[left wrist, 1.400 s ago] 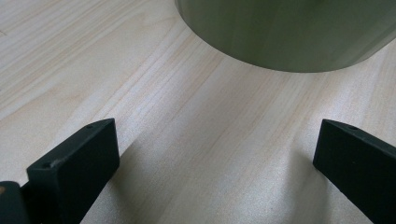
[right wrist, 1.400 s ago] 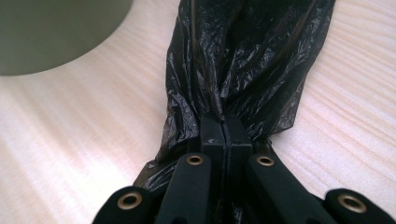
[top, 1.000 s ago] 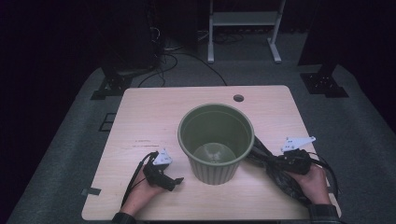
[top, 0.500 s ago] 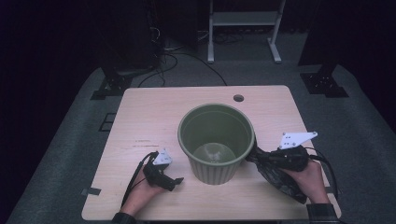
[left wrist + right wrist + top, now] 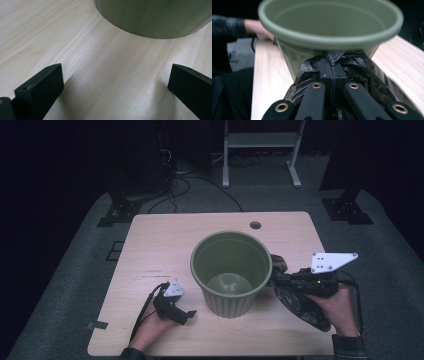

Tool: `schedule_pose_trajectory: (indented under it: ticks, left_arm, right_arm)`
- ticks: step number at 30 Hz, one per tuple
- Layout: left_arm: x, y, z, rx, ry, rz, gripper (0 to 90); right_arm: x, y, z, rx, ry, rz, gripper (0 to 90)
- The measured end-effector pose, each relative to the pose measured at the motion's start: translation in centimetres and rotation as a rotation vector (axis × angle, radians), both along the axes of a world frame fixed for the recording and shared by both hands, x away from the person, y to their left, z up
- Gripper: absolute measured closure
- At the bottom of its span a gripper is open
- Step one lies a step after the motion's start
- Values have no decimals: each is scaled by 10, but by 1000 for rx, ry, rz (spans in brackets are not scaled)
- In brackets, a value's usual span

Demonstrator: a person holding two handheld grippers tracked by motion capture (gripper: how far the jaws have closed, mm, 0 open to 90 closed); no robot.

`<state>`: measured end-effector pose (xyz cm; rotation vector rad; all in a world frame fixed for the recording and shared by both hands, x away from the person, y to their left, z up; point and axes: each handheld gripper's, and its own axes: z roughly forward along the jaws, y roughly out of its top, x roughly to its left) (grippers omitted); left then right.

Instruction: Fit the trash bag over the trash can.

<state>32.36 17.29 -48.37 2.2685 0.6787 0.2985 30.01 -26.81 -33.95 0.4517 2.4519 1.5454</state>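
Note:
A green ribbed plastic pot (image 5: 231, 270) stands upright on the wooden table (image 5: 165, 245), and its inside looks bare. My right gripper (image 5: 276, 281) hovers at the pot's right side, shut on a crumpled black plastic bag (image 5: 300, 306) that hangs down beneath it. In the right gripper view the closed jaws pinch the bag (image 5: 357, 67) just below the pot's rim (image 5: 329, 40). My left gripper (image 5: 187, 314) rests low on the table left of the pot, open. In the left gripper view its fingers (image 5: 40, 87) stand wide apart over bare wood, with the pot's base (image 5: 155, 20) ahead.
A small round hole (image 5: 255, 225) sits near the table's far edge. Dark carpet surrounds the table, with cables (image 5: 200, 180) and a white stand's legs (image 5: 260, 155) behind it. A hand and dark sleeve (image 5: 237, 25) appear beyond the pot in the right gripper view.
My right gripper has lifted upward with the black bag, from low on the table to about the pot's rim height. The left gripper and the pot have stayed put.

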Motion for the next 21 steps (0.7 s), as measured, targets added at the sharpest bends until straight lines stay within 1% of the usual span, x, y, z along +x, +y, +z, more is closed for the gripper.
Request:
schedule_pose_trajectory:
  ticks: [1,5,6,7,8,10,13,14,16,18,20,21]
  left_arm:
    - [0,0,0,0,0,0,0]
    - [0,0,0,0,0,0,0]
    - [0,0,0,0,0,0,0]
    - [0,0,0,0,0,0,0]
    - [0,0,0,0,0,0,0]
    - [0,0,0,0,0,0,0]
    - [0,0,0,0,0,0,0]
    - [0,0,0,0,0,0,0]
    - [0,0,0,0,0,0,0]
    - [0,0,0,1,0,0,0]
    - [0,0,0,-2,-1,1,0]
    - [0,0,0,-2,-1,1,0]
  right_arm:
    - [0,0,0,0,0,0,898]
    - [0,-2,8,19,-14,16,898]
    - [1,-4,12,38,-15,28,898]
    - [1,-4,12,38,-15,28,898]
    - [2,-5,16,60,-18,36,898]
    - [2,-6,17,68,-18,42,898]
    - [4,-7,26,117,-22,70,898]
    - [5,-6,33,144,-24,96,898]
    - [6,-5,36,151,-23,103,898]
    - [8,-1,43,161,-24,123,898]
    - [11,9,54,164,-27,153,898]
    - [11,9,54,164,-27,153,898]
